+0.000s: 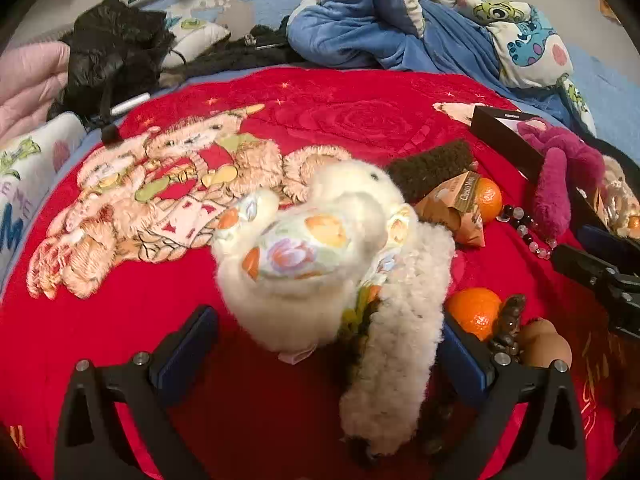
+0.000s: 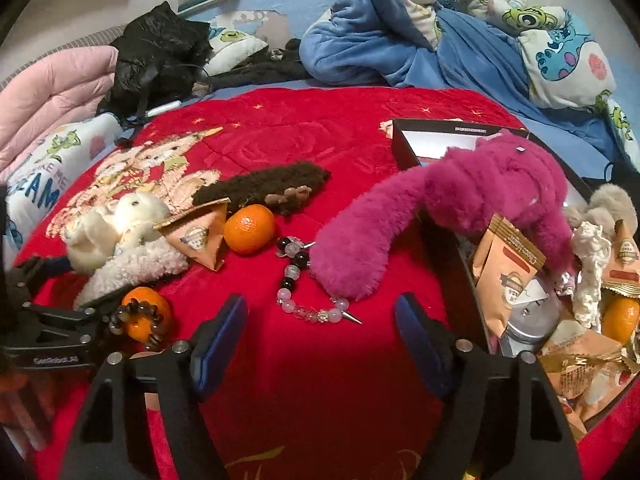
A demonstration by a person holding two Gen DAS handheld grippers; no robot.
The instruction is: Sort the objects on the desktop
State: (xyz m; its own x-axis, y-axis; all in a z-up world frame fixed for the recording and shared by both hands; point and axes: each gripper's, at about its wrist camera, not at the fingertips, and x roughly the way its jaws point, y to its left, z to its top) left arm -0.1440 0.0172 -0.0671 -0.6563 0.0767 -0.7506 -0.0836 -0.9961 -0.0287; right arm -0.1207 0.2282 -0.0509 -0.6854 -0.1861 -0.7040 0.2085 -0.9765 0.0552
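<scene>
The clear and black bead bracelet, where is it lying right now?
In the right wrist view the bead bracelet lies on the red blanket mid-frame, between the orange and the magenta plush toy, ahead of the right claw.

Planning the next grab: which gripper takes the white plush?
Left. Its open left gripper already straddles the white plush; the right gripper faces bare red blanket near the bead bracelet.

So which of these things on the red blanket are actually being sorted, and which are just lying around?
Being sorted:
- white plush toy
- magenta plush toy, hanging over the black box
- oranges
- snack packets
- bead bracelet
- brown fuzzy strip

Just lying about:
- blue cartoon bedding
- pink quilt
- black bag
</scene>
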